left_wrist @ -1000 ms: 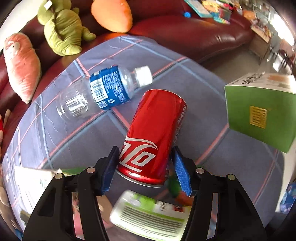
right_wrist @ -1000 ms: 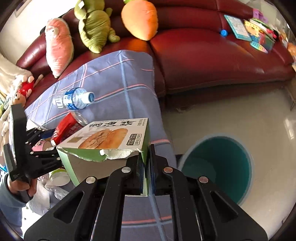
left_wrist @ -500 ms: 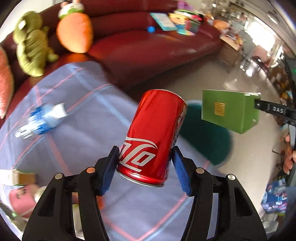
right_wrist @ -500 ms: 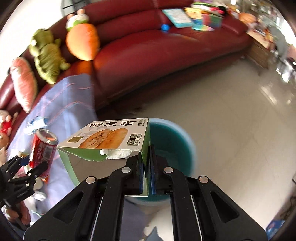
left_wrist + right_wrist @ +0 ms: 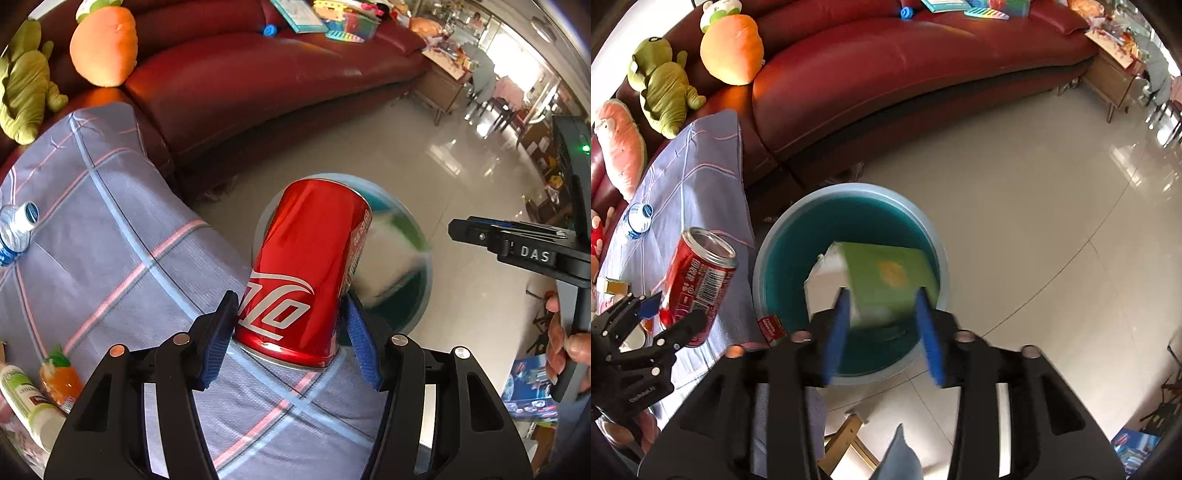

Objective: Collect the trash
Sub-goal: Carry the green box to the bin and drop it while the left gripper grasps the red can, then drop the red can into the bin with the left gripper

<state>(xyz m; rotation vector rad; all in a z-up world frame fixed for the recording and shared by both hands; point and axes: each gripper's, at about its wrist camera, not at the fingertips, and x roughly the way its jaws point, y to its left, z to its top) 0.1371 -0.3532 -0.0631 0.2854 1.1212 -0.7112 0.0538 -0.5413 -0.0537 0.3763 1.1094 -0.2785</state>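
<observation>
My left gripper (image 5: pixel 290 314) is shut on a red soda can (image 5: pixel 304 269), held upright over the table edge; the can also shows in the right wrist view (image 5: pixel 698 284). My right gripper (image 5: pixel 882 306) is open above the teal trash bin (image 5: pixel 849 192). A green food box (image 5: pixel 886 273), blurred, is falling into the bin below the open fingers. In the left wrist view the bin (image 5: pixel 413 302) lies behind the can with the blurred box (image 5: pixel 391 251) inside, and the right gripper (image 5: pixel 517 240) is at the right.
A checked cloth covers the table (image 5: pixel 110 229). On it lie a water bottle (image 5: pixel 16 229), a small orange bottle (image 5: pixel 61 380) and a white-green tube (image 5: pixel 26 402). A red sofa (image 5: pixel 886 74) with plush toys stands behind. Tiled floor (image 5: pixel 1052 240) surrounds the bin.
My right gripper opened over the bin and let go of the green box, which is dropping in. My left gripper carried the can further toward the bin.
</observation>
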